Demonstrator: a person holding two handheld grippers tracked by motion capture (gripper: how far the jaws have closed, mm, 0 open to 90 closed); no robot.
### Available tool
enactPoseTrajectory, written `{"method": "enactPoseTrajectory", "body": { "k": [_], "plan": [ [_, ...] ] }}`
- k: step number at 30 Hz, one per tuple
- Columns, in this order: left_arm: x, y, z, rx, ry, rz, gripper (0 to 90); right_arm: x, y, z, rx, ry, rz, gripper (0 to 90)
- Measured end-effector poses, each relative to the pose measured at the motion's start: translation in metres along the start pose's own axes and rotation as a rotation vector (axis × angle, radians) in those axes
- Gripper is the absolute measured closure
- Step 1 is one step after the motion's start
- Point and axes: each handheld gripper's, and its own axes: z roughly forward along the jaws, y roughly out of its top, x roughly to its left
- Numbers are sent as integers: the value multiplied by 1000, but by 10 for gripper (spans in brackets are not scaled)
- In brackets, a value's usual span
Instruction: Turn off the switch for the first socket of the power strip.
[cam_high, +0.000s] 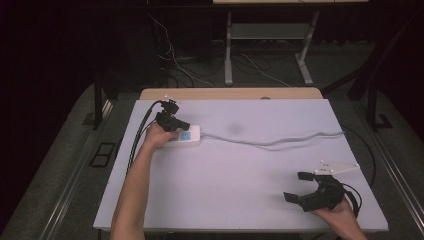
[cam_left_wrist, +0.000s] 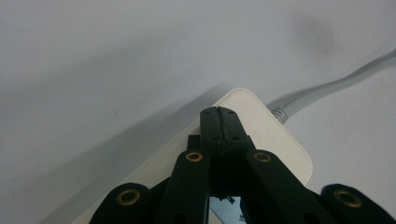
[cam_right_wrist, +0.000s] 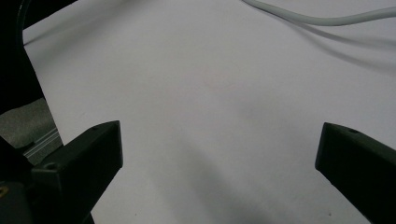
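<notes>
Pressing power strip (cam_high: 186, 135) with left gripper (cam_left_wrist: 218, 114), jaws together | right gripper (cam_high: 300, 186) spread, idle | next, I judge: firm push down.

White power strip (cam_high: 186, 135) with a small blue patch on top, pale grey cord (cam_high: 280, 142). Worktop (cam_high: 240, 200) plain light grey, one faint dark smudge (cam_high: 234, 128), tan wood edge at the far side. Both claws, left claw (cam_high: 176, 120) and right claw (cam_high: 297, 186), black; left shows brass-coloured rivets. Floor dark grey.
</notes>
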Motion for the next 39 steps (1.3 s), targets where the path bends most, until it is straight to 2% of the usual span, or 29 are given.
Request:
{"method": "enactPoseTrajectory", "body": {
  "k": [4, 9, 13, 14, 16, 20, 29, 39],
  "plan": [
    [-2, 2, 0, 12, 10, 12, 899, -1, 0, 0, -1, 0, 3, 5],
    [-1, 1, 0, 0, 7, 0, 898, -1, 1, 1, 0, 0, 5, 5],
    [-5, 2, 0, 7, 32, 26, 897, -1, 0, 1, -2, 1, 6, 5],
    [-8, 2, -2, -11, 49, 56, 897, -1, 0, 1, -4, 1, 6, 5],
    [-13, 2, -5, -45, 63, 64, 897, -1, 0, 0, -5, 0, 8, 5],
    [-14, 3, -15, -105, 48, 48, 897, -2, 1, 0, -6, 0, 7, 5],
    [-17, 3, -36, -137, 55, 50, 896, -2, 1, 0, -9, -6, 8, 5],
    [-29, -6, -59, -183, 60, 60, 892, -2, 2, -1, -16, -5, 14, 5]
  ]
}}
